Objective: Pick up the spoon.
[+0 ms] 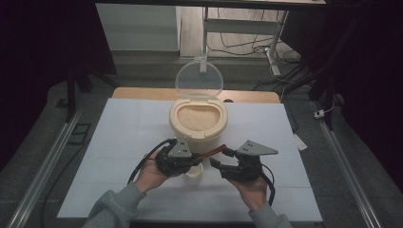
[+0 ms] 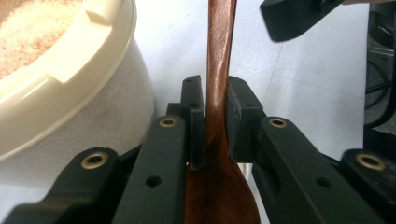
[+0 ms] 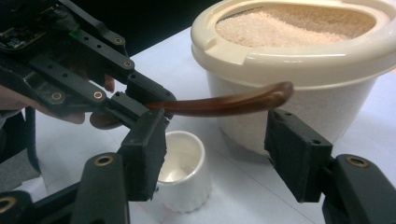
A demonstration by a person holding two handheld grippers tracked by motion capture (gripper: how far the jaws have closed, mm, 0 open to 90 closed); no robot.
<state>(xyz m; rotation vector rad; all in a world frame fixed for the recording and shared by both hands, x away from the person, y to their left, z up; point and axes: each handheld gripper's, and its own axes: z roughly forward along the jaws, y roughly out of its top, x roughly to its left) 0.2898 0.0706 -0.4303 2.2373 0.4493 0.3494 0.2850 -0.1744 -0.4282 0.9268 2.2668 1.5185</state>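
A brown wooden spoon (image 1: 211, 153) is clamped at its neck by my left gripper (image 1: 197, 159), which is shut on it; in the left gripper view the handle (image 2: 219, 70) runs up between the pads. My right gripper (image 1: 220, 158) is open at the handle's free end. In the right gripper view the handle (image 3: 224, 105) lies just beyond and above the two spread jaws (image 3: 219, 149), touching neither. A small white cup (image 3: 182, 170) stands under the spoon. A cream tub (image 1: 198, 135) full of rice (image 1: 197, 117) stands right behind.
The tub's clear round lid (image 1: 199, 80) stands hinged upright at the back. Everything rests on a white sheet (image 1: 123, 142) over the table. Metal rails run along both sides, and desk legs and cables lie on the floor beyond.
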